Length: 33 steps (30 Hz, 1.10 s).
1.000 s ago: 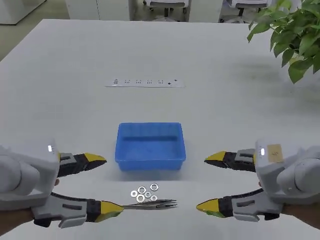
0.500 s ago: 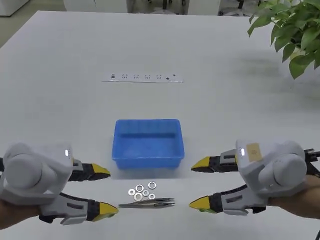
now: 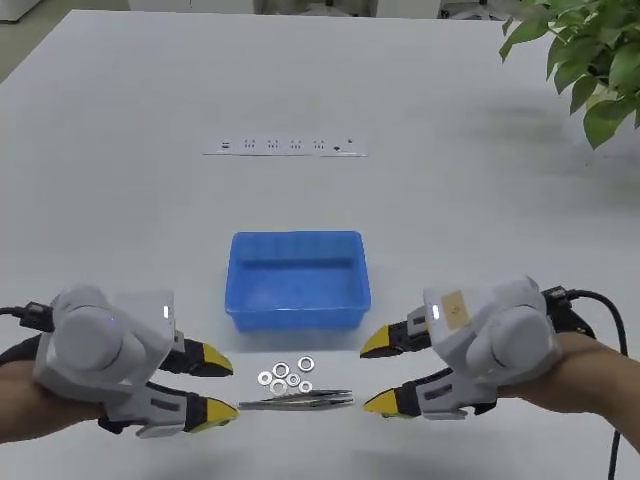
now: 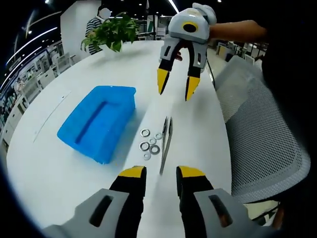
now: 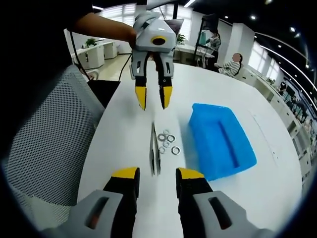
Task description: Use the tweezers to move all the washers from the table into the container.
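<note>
Several small metal washers [image 3: 285, 375] lie in a cluster on the white table, just in front of the blue container [image 3: 298, 280]. Thin metal tweezers [image 3: 297, 401] lie flat right beside them on the near side. My left gripper [image 3: 225, 388] is open and hovers at the tweezers' left end. From the right, my open right gripper [image 3: 370, 376] faces the tweezers' other end. The left gripper view has my left gripper [image 4: 162, 173] over the tweezers [image 4: 166, 144], with washers [image 4: 150, 143] and container [image 4: 99, 121] beyond. The right gripper view has my right gripper [image 5: 157, 173] before the tweezers [image 5: 154, 151] and washers [image 5: 167, 141].
A flush power strip [image 3: 285, 148] sits in the table beyond the container. A leafy plant [image 3: 585, 60] stands at the far right. A mesh chair [image 4: 262, 129] is just off the table's near edge. People sit at desks in the background.
Both grippers have moved inward toward the tweezers' two ends, and the gap between them has shrunk. Washers, tweezers and container lie as before; the head camera has shifted.
</note>
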{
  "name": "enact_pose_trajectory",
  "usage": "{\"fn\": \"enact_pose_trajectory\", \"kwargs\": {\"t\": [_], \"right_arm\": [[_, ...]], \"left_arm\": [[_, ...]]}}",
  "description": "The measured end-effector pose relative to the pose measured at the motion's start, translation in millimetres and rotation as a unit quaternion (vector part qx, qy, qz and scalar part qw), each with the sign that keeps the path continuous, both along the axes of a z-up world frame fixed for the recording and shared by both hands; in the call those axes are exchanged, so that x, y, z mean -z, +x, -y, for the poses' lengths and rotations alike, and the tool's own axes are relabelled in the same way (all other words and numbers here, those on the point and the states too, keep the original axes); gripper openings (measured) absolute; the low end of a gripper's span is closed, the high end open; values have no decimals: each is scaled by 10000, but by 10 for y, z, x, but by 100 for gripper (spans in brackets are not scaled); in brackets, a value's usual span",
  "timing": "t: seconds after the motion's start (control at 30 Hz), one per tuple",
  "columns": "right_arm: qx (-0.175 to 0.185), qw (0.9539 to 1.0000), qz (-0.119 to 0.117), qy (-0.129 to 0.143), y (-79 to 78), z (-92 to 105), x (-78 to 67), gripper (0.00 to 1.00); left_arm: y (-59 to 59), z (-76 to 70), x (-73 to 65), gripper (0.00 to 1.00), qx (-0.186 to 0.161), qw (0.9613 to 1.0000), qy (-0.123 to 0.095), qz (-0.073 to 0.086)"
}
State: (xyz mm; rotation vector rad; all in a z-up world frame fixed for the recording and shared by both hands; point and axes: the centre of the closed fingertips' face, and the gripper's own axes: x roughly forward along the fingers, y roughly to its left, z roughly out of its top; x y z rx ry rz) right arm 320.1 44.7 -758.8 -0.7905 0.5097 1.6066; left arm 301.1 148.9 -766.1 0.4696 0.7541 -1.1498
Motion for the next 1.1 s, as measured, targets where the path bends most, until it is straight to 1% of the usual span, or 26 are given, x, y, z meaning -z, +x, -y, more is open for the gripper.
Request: {"fn": "enact_pose_trajectory", "kwargs": {"t": [0.1,0.2,0.27,0.43,0.53,0.7,0.77,0.9,0.93,0.97,1.0,1.03,1.1], "right_arm": [[-106,9999,6,-106,-11,-37,76,29],[-196,9997,42,-171,-7,-77,140,26],[-242,9994,74,-225,4,-102,186,25],[-357,9989,-11,-302,-24,-165,270,22],[-397,9986,-25,-346,-36,-189,309,20],[-405,9984,-92,-391,-39,-238,376,18],[-390,9983,-176,-406,-46,-245,402,17],[-368,9982,-160,-443,-35,-251,440,16],[-370,9982,-166,-437,-36,-255,440,16],[-375,9982,-166,-440,-36,-256,444,15],[-382,9981,-159,-449,-34,-256,450,14],[-394,9980,-145,-463,-32,-254,457,13],[-423,9978,-133,-496,-37,-249,471,13]], "left_arm": [[2,23,49,26,98,9999,66,-9],[19,31,105,23,180,9997,185,-1],[28,45,132,21,208,9995,217,-18],[34,68,194,18,298,9992,270,-78],[29,72,226,17,319,9989,327,-96],[30,84,286,14,345,9986,389,-122],[38,84,316,14,364,9984,425,-122],[19,82,385,12,437,9976,519,-142],[14,81,394,12,450,9975,520,-131],[28,90,380,11,409,9981,458,-107],[28,90,384,11,393,9981,449,-121],[38,96,382,10,400,9983,426,-76],[45,97,379,8,373,9985,405,-53]]}}
